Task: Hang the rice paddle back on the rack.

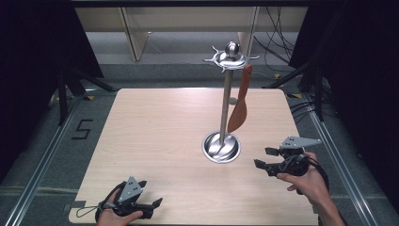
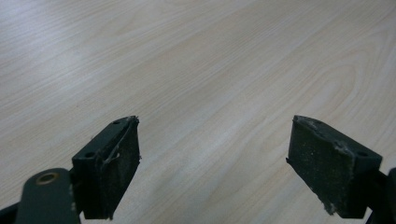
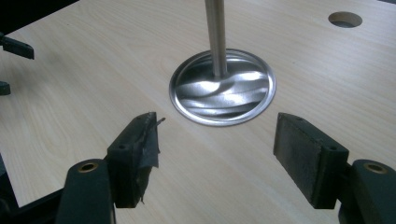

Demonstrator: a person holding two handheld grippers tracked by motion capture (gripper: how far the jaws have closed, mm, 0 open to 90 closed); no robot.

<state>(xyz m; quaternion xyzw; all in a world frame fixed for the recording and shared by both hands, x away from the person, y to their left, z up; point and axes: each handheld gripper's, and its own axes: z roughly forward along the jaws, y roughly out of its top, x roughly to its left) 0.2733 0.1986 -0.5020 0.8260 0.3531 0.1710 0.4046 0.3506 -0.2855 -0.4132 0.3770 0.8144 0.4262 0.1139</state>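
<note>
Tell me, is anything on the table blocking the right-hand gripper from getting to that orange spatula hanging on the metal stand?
Nothing visible does. The right gripper is open over bare table, and the spatula hangs on the near right side of the stand, facing that gripper.

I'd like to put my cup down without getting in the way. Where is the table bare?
The table's whole left half is bare, from the far edge down to the left hand-held gripper. It is crowded on the right: the metal stand with its hanging orange spatula, and the right hand-held gripper close beside the stand's base.
</note>
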